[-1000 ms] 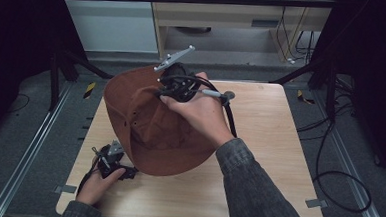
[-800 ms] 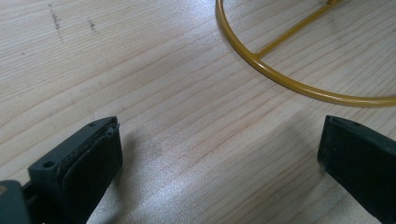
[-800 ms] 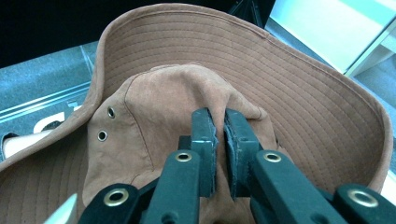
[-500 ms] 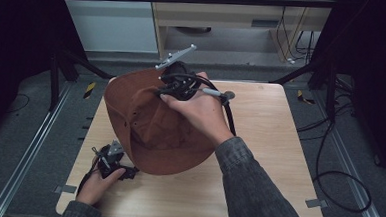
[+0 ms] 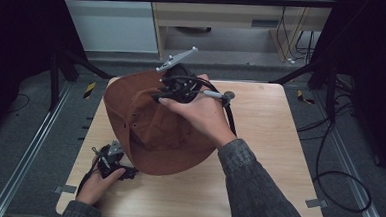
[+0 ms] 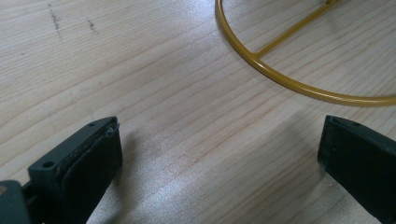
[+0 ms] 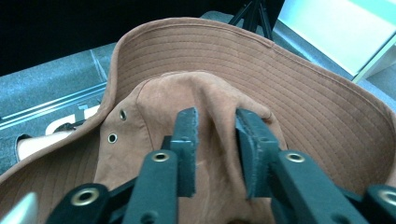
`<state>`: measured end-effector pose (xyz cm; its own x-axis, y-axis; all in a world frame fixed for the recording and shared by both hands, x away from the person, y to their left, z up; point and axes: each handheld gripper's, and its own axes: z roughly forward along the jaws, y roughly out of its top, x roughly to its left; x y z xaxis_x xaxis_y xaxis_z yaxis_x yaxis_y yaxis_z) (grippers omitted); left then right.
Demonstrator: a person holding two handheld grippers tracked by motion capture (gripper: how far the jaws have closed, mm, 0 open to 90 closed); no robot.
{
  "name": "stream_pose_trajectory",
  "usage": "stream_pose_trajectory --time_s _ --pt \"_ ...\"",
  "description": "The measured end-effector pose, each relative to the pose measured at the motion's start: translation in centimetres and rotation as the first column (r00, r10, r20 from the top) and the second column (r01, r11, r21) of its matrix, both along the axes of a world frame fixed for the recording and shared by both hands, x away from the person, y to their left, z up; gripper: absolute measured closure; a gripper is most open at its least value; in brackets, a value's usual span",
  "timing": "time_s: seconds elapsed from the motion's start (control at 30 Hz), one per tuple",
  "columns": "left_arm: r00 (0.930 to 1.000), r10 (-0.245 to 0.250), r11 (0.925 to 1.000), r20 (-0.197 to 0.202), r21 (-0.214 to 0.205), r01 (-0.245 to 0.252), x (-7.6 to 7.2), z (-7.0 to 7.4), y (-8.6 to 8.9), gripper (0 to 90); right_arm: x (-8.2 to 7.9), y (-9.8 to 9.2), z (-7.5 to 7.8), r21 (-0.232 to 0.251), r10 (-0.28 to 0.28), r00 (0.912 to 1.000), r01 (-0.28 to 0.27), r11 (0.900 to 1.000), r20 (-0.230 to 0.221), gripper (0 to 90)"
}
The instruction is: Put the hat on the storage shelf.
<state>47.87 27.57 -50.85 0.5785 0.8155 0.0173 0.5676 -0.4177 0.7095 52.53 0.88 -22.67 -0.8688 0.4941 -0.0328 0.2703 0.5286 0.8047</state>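
Holding a brown suede bucket hat by its crown, the right tool sits near 12 o'clock of the tabletop in the high view. Hat lifted and tilted; its brim droops toward 7 o'clock and covers the tabletop's middle. The left tool rests low at 7 o'clock, just beside the brim's near edge, not touching it as far as I can tell. Judged step: carrying or placing the hat. To do it well, keep the pinch on the crown fold firm, lift straight, and keep the brim clear of the left tool.

Left gripper view: left tool jaws stand wide apart, nothing between them, bare wood below. A yellow wire ring with a spoke lies on the wood at 1 o'clock, apart from the jaws. It may be the base of a stand for the hat; that is a guess.

Right gripper view: right tool jaws pinch a raised fold of the hat's crown, fabric bunched between the pads. Stitched rows ring the brim's underside; two metal eyelets sit at 9 o'clock on the crown wall. Soft, floppy material; a shallow pinch could slip, so a deeper bite on the fold would be safer.
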Motion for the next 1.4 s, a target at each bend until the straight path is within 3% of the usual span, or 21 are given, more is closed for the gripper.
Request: stream_pose_trajectory --time_s 0.37,0.67,1.03,1.4 --pt "1.0 0.0 1.0 0.0 0.0 0.0 0.0 0.0 0.0 0.0 -0.3 -0.8 -0.1 0.016 -0.016 0.9999 0.016 0.9997 0.0 46.8" --pt "1.0 -0.002 1.0 0.0 -0.002 0.002 0.3 0.0 -0.1 0.0 -0.9 -2.0 -0.2 0.049 -0.026 0.9996 0.026 0.9985 0.004 41.1" --pt "0.9999 -0.01 0.9999 0.0 0.0 0.01 0.7 0.0 -0.2 0.0 -2.0 -3.0 -0.1 0.07 -0.059 0.9981 0.057 0.9959 0.019 21.5" --pt "1.0 -0.007 1.0 0.0 -0.001 0.007 0.6 0.0 -0.2 0.0 -2.5 -6.2 0.8 0.093 -0.113 0.9926 0.108 0.9898 0.045 9.2"
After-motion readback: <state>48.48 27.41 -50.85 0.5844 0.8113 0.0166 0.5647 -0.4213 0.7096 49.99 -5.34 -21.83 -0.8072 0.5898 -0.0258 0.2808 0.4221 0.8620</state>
